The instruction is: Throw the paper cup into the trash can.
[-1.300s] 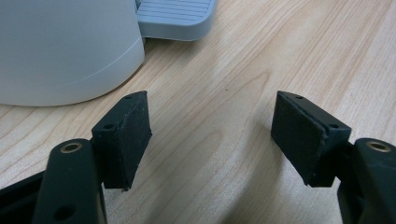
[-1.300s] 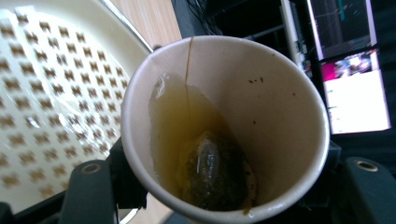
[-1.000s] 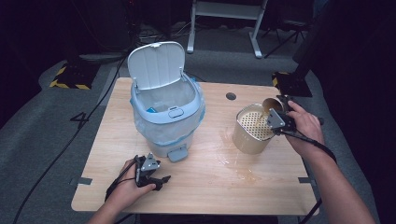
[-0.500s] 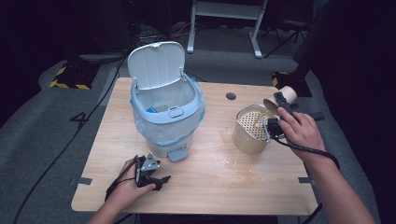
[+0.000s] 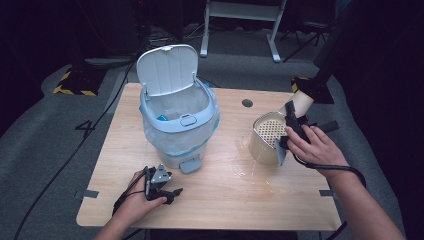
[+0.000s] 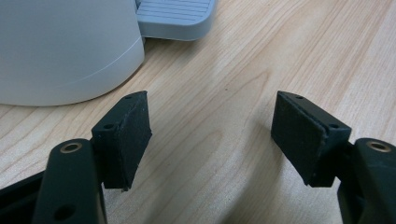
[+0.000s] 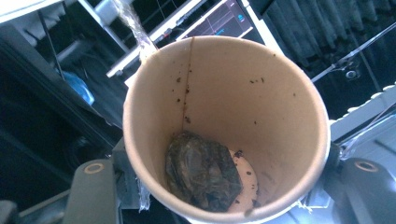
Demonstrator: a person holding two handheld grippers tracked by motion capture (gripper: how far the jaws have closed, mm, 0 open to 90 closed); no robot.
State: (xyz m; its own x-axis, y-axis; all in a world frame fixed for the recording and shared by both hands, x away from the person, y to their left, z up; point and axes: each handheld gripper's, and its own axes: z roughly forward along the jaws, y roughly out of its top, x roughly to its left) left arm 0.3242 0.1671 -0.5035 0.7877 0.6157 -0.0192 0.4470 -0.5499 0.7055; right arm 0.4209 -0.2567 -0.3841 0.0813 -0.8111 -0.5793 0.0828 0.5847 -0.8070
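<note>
Nearest the table's front edge, the left gripper (image 5: 172, 192) rests on the wooden table (image 5: 220, 200) in the person's hand, jaws spread with nothing between them, just short of the pedal bin (image 5: 177, 127) – its lid up, a plastic liner inside. Farther right, the right gripper (image 5: 289, 131) is clamped on a paper cup (image 7: 224, 121), a wet tea bag (image 7: 203, 172) stuck to its bottom – held tilted beside the strainer can (image 5: 267, 137).

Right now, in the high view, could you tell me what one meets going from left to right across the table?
Left gripper → pedal bin with its lid up → perforated metal strainer pot → right gripper holding a paper cup.
</note>
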